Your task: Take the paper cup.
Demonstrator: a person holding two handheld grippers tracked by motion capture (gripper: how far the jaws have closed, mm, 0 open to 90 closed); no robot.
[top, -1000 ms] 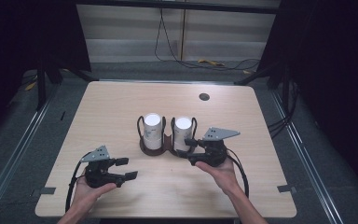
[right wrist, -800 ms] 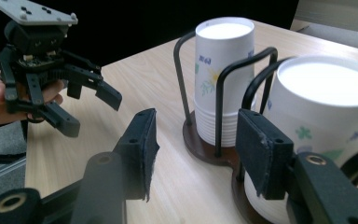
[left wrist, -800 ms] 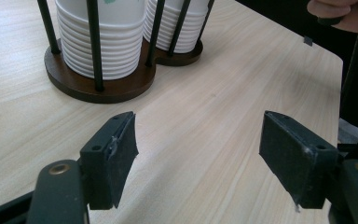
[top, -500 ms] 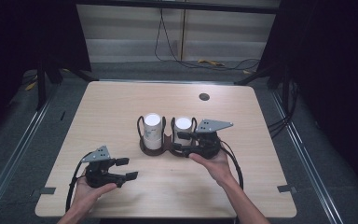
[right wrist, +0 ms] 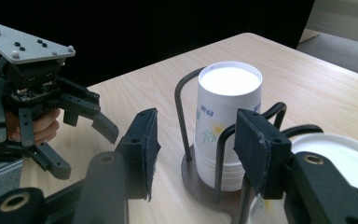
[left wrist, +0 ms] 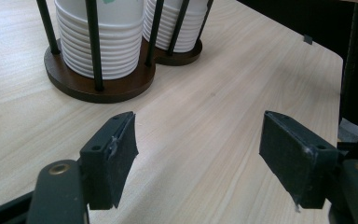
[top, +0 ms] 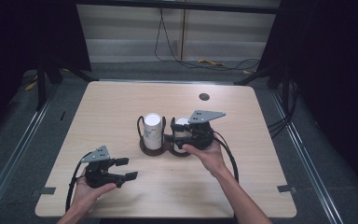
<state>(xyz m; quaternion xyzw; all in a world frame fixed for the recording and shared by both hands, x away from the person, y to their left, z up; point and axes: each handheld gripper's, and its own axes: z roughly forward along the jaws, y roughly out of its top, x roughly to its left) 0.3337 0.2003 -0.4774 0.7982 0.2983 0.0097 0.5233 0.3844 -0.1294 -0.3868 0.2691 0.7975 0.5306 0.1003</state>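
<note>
While the left claw [top: 127, 168] lies low at the front left part of the desk [top: 261, 154], its jaws stand apart with only bare wood between them. The right claw [top: 170, 140] is at the wire cup holder [top: 150, 150] in the middle of the desk, close above the right stack of cups [top: 181, 122]. Its jaws are also apart and press on nothing. The left stack of cups [top: 152, 130] stands upright in the neighbouring ring.
</note>
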